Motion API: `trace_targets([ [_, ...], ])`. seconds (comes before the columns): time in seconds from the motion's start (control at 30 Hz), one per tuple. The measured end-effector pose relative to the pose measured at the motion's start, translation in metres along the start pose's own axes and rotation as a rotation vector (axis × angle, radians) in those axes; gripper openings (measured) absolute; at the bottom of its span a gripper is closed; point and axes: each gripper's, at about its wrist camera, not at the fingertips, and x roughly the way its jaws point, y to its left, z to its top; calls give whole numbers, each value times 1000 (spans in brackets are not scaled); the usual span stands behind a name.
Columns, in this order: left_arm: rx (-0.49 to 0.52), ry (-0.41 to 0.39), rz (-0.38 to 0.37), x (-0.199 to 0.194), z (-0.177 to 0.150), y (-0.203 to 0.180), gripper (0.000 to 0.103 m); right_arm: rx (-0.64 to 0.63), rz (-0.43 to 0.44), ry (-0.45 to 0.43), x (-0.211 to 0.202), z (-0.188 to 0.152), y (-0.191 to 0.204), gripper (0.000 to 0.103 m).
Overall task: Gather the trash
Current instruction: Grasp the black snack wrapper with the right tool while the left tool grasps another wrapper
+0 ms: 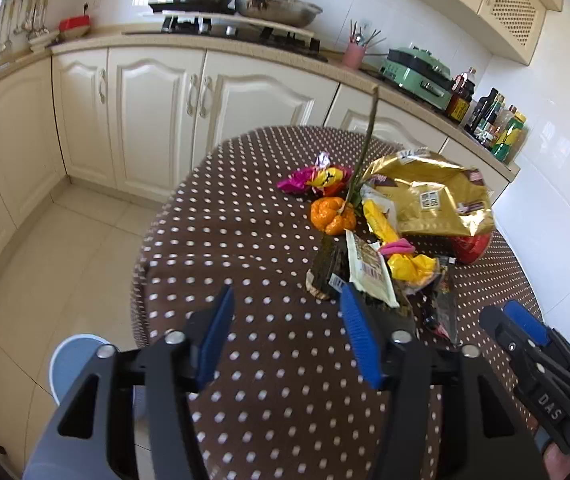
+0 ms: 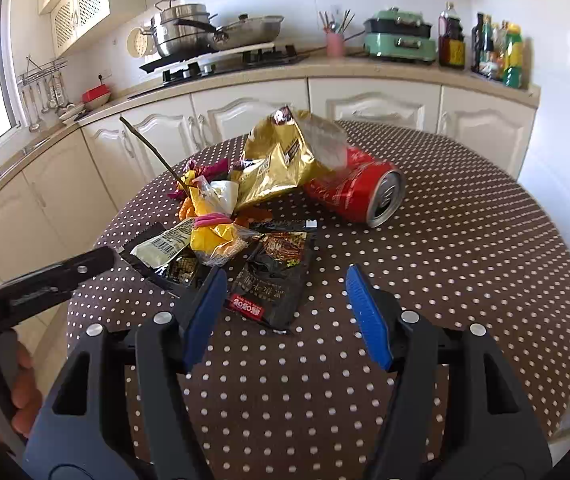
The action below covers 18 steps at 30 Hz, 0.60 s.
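Kitchen with cream cabinets and a stove behind; a round table [image 2: 465, 280] under a brown dotted cloth carries the trash in one loose heap.

Left gripper [image 1: 287, 330]: fingers spread, nothing between them, only bare cloth. The heap begins just past its right finger tip, where a white wrapper [image 1: 371, 272] lies.

Right gripper [image 2: 289, 312]: fingers spread, nothing clamped. A black wrapper [image 2: 273, 280] lies flat between and just ahead of the fingers, nearer the left one.

Count, as far as the heap allows:
- one red can [image 2: 359, 192] on its side, beyond the right gripper's fingers, touching the gold bag [image 2: 281, 164]
- one gold bag
- one orange peel [image 1: 333, 216], one long twig [image 1: 361, 156]
- several small wrappers, overlapping, number unclear

Risks: the flat black wrapper may slide on the cloth instead of lifting, since the pads have no edge to bite. The can could roll if the bag is tugged. The two grippers sit close and could collide over the heap.
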Motion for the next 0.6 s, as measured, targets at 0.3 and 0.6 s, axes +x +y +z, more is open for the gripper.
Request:
trace_targets([
  [0.3, -35, 29, -92, 32, 13, -10, 8, -30, -4, 84, 29, 14, 3, 62],
  [0.6, 24, -47, -82, -2, 9, -11, 0, -28, 2, 205, 69, 19, 8, 63],
])
